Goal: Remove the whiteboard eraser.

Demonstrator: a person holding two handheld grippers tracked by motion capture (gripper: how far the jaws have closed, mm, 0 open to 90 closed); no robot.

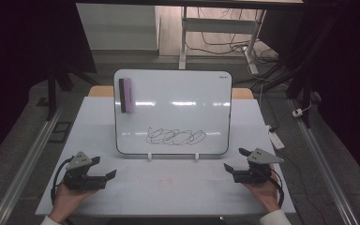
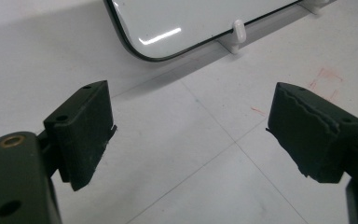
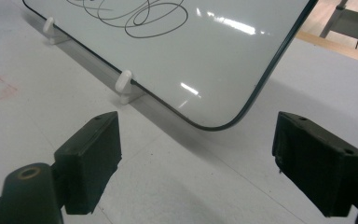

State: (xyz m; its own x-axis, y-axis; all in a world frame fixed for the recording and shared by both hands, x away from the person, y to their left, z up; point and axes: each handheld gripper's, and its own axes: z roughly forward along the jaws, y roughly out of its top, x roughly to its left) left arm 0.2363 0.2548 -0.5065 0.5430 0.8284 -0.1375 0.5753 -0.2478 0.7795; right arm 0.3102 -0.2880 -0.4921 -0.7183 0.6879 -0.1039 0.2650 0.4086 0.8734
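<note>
A white board stands upright on two small white feet near the middle of the table. Black scribbled loops run across its lower half. A pink eraser with a black back clings to its upper left corner. My left gripper rests at the front left, held by a hand, jaws open and empty. My right gripper sits at the front right, also open and empty. The board's lower corner lies ahead of the left gripper. The scribble lies beyond the right gripper.
The white table carries faint red marks in front of the board. A metal rail runs along each side of the table. Beyond the board stand a desk frame and loose cables on the floor.
</note>
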